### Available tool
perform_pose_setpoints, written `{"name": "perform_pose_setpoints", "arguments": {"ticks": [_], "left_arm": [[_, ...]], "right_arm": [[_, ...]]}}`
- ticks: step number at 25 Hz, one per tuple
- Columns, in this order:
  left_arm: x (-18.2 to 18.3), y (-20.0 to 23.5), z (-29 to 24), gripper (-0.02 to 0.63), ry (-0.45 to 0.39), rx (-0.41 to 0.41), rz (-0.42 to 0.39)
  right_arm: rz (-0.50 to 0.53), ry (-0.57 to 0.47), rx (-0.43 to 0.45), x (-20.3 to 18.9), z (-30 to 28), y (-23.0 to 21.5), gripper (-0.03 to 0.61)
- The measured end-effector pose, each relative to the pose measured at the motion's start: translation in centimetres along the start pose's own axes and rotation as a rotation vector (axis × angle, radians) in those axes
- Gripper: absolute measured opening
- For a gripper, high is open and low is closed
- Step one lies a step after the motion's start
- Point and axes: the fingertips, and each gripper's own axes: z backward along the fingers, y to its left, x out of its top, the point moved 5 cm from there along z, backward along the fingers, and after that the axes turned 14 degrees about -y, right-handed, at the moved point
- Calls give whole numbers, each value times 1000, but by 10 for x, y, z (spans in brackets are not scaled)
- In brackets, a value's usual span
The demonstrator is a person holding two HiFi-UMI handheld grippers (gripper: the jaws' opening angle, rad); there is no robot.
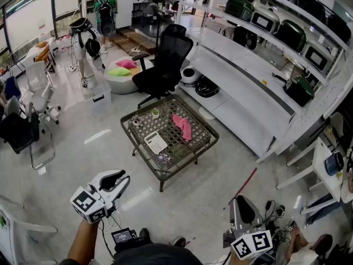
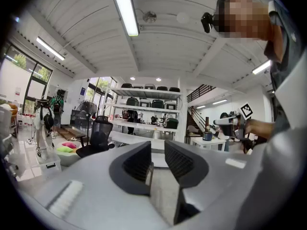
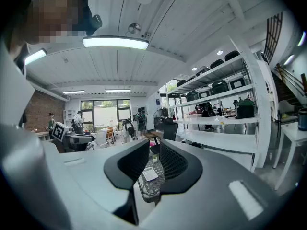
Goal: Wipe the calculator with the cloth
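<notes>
1. A coffee table [image 1: 190, 154] with a woven top stands on the pale floor [image 1: 99, 137] just above the middle of the head view, at 12 o'clock from the person.
2. The calculator [image 1: 155, 142], white and flat, lies on the tabletop toward its 8 o'clock side, close to the left edge.
3. The pink cloth [image 1: 182, 126] lies crumpled at 2 o'clock from the calculator. It is near the calculator without touching it, around the middle of the tabletop.
4. A small pot [image 1: 155, 113] with something green in it stands at 12 o'clock from the calculator, near the far edge. A small round object [image 1: 136, 121], too small to name, sits at 11 o'clock.
5. The left gripper [image 1: 118, 180] is at 7 o'clock in the head view. It is held level and well apart from the table. Its own view shows the jaws drawn in to a narrow slit with nothing between them.
6. The right gripper [image 1: 240, 203] is at 5 o'clock in the head view, also level and well apart from the table. Its jaws are narrow, pulled fully together, and grip nothing. In the right gripper view the table and calculator show far off through the slit.
7. A black office chair [image 1: 162, 65] stands at 12 o'clock from the table.
8. White shelving [image 1: 248, 70] carrying dark appliances runs from 1 to 4 o'clock.
</notes>
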Motion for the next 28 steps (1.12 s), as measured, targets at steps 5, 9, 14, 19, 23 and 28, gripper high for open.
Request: {"name": "perform_pose_setpoints", "arguments": {"ticks": [5, 9, 14, 19, 23, 28], "left_arm": [[-6, 15, -4, 150, 7, -15, 9], [-4, 29, -8, 150, 12, -27, 19], [-7, 50, -7, 149, 9, -48, 24], [-12, 65, -15, 149, 22, -58, 31], [-18, 70, -21, 150, 25, -51, 38], [-23, 61, -51, 149, 64, -11, 60]], "right_arm": [[8, 4, -12, -7, -13, 4, 48], [7, 10, -28, -9, -25, 10, 48], [12, 6, -41, -15, -41, 25, 48], [-14, -20, -48, -13, -57, 28, 48], [-23, -28, -47, -16, -69, 18, 48], [-42, -20, -16, -30, -102, -20, 49]]}}
